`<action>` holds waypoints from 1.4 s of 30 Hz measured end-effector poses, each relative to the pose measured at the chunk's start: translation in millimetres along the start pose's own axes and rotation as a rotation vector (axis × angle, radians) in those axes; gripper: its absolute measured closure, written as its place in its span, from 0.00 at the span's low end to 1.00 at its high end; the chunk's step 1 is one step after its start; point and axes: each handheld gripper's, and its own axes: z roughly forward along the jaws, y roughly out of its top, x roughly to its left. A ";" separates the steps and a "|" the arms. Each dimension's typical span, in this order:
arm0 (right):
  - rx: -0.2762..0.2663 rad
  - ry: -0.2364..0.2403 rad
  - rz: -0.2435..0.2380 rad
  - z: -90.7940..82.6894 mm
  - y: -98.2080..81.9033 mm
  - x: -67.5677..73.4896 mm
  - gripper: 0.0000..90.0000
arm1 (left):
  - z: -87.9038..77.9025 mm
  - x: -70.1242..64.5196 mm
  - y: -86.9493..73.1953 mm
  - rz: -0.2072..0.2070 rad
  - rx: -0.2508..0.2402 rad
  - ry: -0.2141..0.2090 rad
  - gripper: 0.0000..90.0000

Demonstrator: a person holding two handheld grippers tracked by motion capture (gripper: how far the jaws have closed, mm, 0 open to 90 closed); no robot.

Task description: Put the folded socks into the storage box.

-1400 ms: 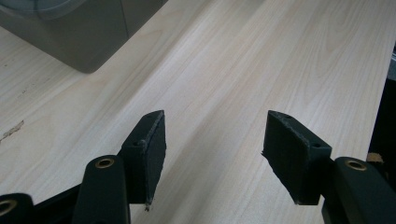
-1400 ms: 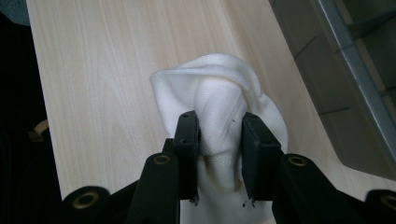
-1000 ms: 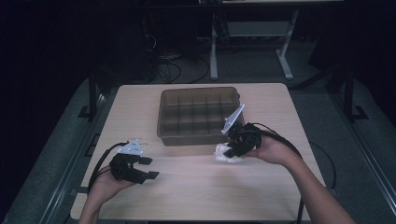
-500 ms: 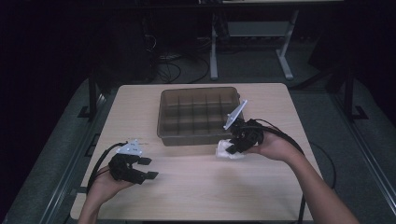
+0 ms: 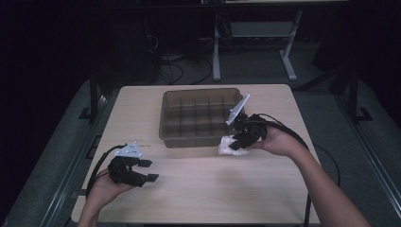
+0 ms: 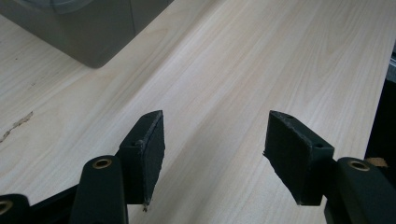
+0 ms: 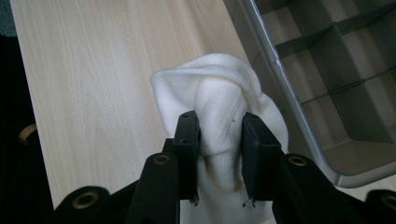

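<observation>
Worktop (image 5: 203,189): pale wooden top, bare beneath both tools.
Tray (image 5: 198,116): grey-brown plastic, divided into compartments, immediately beside right tool, rim between cloth and cells.
Cloth (image 7: 219,116): white knitted bundle, pinched in right tool (image 7: 219,135), outside tray.
Left tool (image 6: 212,140): spread, empty, farther off.

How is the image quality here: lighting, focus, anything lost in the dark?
High view: dim, the room behind black, only the table lit; the white cloth reads as a bright blob. Left gripper view: evenly lit, wood grain sharp, pads slightly soft. Right gripper view: the cloth is bright but keeps its weave; the tray is clear.
</observation>
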 end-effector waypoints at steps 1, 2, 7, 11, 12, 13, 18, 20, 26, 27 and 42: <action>-0.005 0.002 -0.003 -0.9 0.7 -1.6 0.77 | 0.3 0.8 -0.5 -0.006 -0.001 0.003 0.42; -0.001 0.003 0.002 -2.0 1.8 -2.9 0.77 | 0.5 1.4 -1.0 -0.005 -0.004 0.005 0.42; -0.001 -0.008 -0.004 -7.6 6.6 -8.0 0.77 | 0.5 3.9 -3.0 -0.013 -0.001 0.004 0.41; 0.001 -0.012 -0.004 -12.9 10.4 -12.4 0.77 | -0.2 5.1 -3.8 -0.016 -0.003 0.007 0.41; 0.002 -0.015 -0.004 -14.2 11.0 -13.6 0.77 | -0.5 5.3 -4.0 -0.014 -0.003 0.009 0.41; -0.001 -0.015 -0.005 -15.0 11.3 -14.6 0.77 | -0.6 5.6 -4.2 -0.014 -0.004 0.011 0.41; 0.000 -0.016 0.003 -18.4 12.9 -22.9 0.77 | 0.9 6.0 -5.3 -0.022 0.001 0.008 0.41; 0.002 -0.017 0.006 -19.4 14.1 -25.5 0.77 | 0.0 6.8 -5.7 -0.021 0.001 0.009 0.41; 0.010 -0.021 0.005 -20.7 17.8 -36.6 0.77 | -0.7 8.1 -7.6 -0.037 -0.005 0.011 0.41; 0.008 -0.020 0.003 -20.8 18.6 -38.9 0.77 | -0.5 8.6 -8.0 -0.037 -0.005 0.012 0.41; 0.029 -0.014 0.015 -8.7 24.8 -72.1 0.77 | -2.0 15.3 -10.7 -0.053 -0.010 0.021 0.41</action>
